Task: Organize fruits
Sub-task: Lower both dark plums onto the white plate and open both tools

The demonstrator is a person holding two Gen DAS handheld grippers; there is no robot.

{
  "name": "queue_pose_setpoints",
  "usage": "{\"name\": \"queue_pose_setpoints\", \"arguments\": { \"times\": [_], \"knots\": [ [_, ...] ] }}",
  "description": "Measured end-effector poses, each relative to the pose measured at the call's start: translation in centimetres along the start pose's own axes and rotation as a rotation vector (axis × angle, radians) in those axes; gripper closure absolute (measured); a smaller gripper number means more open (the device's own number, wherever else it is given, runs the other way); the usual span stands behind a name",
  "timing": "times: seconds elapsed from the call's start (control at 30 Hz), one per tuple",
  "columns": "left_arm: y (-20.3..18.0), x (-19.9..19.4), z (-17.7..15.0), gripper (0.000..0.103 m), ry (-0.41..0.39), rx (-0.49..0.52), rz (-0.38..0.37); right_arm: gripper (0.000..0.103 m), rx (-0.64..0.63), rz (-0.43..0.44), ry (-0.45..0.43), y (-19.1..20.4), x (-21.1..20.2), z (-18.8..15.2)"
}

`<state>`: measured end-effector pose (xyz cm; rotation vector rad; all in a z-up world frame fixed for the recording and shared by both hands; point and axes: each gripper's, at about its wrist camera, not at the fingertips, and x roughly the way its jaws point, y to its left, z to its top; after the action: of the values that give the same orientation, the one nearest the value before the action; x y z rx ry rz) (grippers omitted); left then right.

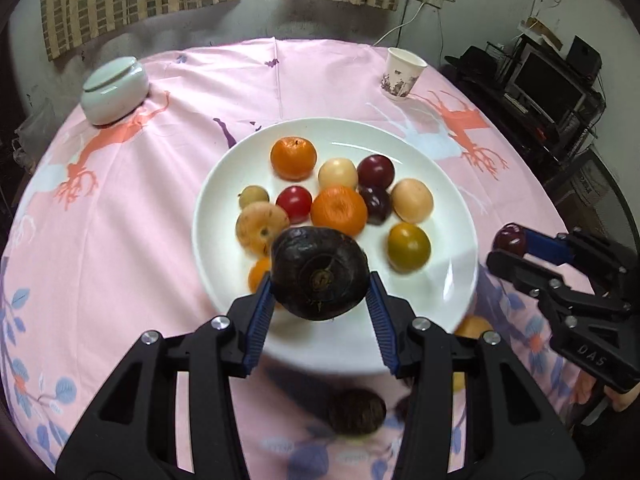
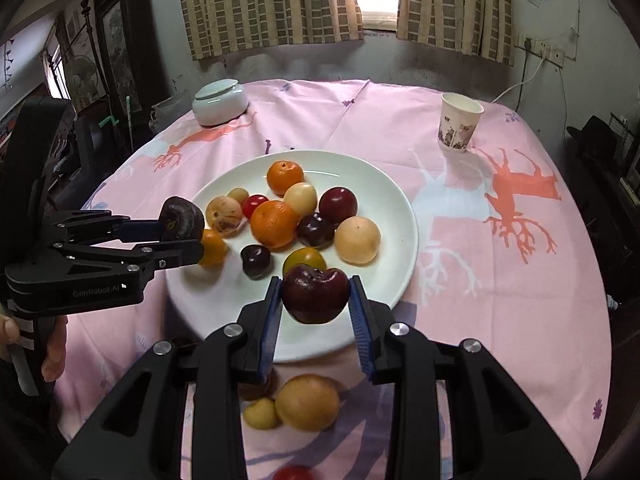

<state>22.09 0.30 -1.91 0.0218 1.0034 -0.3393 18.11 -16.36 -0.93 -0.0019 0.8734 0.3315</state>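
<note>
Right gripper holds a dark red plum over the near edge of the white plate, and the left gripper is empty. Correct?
Not quite. The left gripper is shut on a dark brown fruit, as the left wrist view shows. The right gripper does hold the plum over the plate's near edge.

One white plate [image 2: 400, 240], three oranges [image 2: 274, 223], one paper cup [image 2: 459, 122], one lidded jar [image 2: 219, 103], two grippers [image 2: 314, 300].
</note>
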Motion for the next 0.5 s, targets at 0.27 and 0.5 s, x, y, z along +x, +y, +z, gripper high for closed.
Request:
{"name": "queue_pose_setpoints", "arguments": {
  "times": [0.27,0.5],
  "knots": [
    [0.0,3.0,1.7,0.056,0.041,-0.002,0.014,0.069,0.001,-0.034,0.042,-1.2,4.0,1.3],
    [0.1,1.3,2.7,0.028,-0.029,-0.022,0.016,0.040,-0.039,-0.109,0.002,-0.8,3.8,1.8]
  ]
}}
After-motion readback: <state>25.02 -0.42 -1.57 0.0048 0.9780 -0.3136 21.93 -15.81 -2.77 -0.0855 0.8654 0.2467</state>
